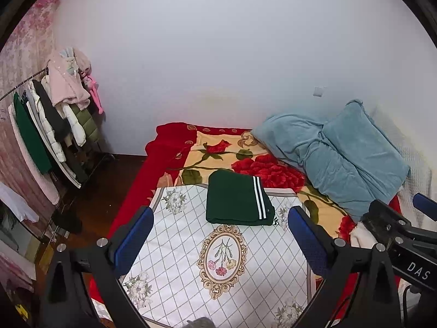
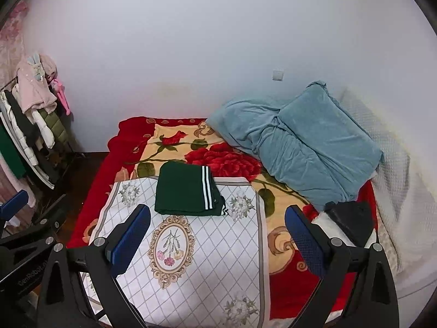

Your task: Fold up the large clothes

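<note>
You have the bed (image 1: 128,191) under a red floral blanket (image 1: 245,164), a rumpled blue quilt (image 1: 341,158) at its far right, and a white diamond-patterned cloth (image 1: 177,246) laid over the near end. On the far edge of that cloth, partly over the blanket, sits the dark green garment (image 1: 232,199), already a neat rectangular stack.

Expect it to be soft, light and limp, several layers thick; it will sag and slide open if you lift 1 layer only. Pinch through the whole stack at a folded edge, best at both near corners, 1 gripper each.

Its long axis runs away from you, leaning slightly left at the far end. The 2 white stripes (image 2: 206,188) follow that axis along its right side, and loose ends show at the near right corner.

Your left gripper (image 1: 220,240) stands wide apart and empty, hovering over the cloth short of the garment. Your right gripper (image 2: 217,242) is equally wide and empty, beside it.
</note>
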The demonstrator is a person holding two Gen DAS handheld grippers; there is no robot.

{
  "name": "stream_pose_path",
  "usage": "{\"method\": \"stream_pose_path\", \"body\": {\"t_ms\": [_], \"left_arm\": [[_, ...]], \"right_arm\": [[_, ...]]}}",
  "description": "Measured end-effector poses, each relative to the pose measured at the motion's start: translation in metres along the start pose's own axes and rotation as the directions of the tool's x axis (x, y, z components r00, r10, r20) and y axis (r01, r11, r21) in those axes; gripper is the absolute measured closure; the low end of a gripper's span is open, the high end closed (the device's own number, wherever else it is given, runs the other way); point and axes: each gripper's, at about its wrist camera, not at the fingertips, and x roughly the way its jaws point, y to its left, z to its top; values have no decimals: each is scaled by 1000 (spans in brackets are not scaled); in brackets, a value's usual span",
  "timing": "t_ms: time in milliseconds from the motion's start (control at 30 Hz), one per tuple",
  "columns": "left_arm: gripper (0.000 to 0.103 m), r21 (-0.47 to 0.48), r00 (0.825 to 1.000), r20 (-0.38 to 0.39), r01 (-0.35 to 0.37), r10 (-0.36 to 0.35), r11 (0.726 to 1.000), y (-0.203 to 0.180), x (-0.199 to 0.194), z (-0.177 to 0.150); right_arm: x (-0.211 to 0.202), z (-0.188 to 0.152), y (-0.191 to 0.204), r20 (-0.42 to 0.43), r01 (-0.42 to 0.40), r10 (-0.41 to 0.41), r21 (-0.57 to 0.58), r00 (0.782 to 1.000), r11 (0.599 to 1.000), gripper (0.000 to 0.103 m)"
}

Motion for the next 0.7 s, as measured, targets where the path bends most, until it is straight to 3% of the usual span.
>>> {"method": "stream_pose_path", "body": {"t_ms": [700], "left_arm": [[3, 5, 1000, 12, -8, 8, 1000, 3, -12, -1]], "right_arm": [[-14, -9, -5, 7, 3, -3, 3, 1000, 1000, 3]]}}
